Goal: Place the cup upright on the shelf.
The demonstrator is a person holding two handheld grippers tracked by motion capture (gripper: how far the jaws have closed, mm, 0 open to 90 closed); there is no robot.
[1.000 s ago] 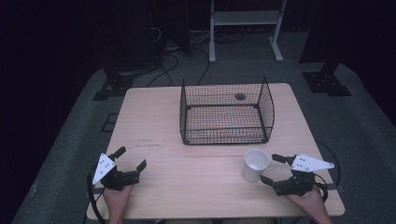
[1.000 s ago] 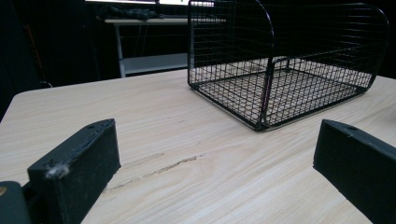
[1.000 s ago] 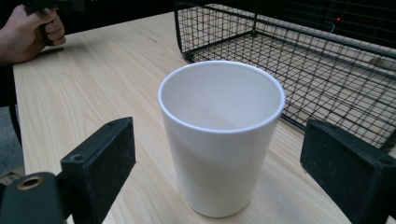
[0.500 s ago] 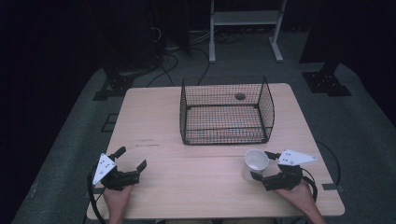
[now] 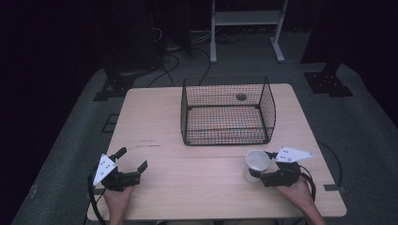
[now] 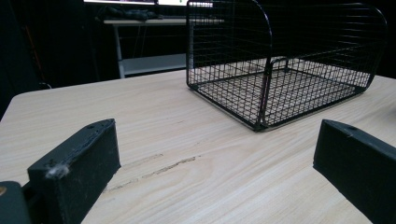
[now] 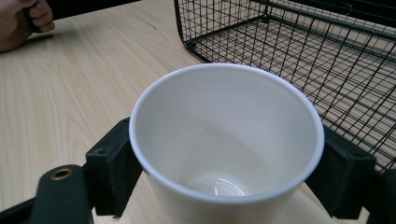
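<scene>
My right gripper (image 5: 264, 166) has a jaw on each side of the white cup (image 5: 256, 162), pressed against its wall just under the rim; the cup leans toward me, near the table's right front. Just beyond its rim stands the wire basket (image 5: 226, 112), front edge close, a bare strip of table (image 5: 187, 173) between them. My left gripper (image 5: 132, 161) rests low at the left front with its jaws spread wide on nothing, open wood ahead up to the basket's corner.
</scene>
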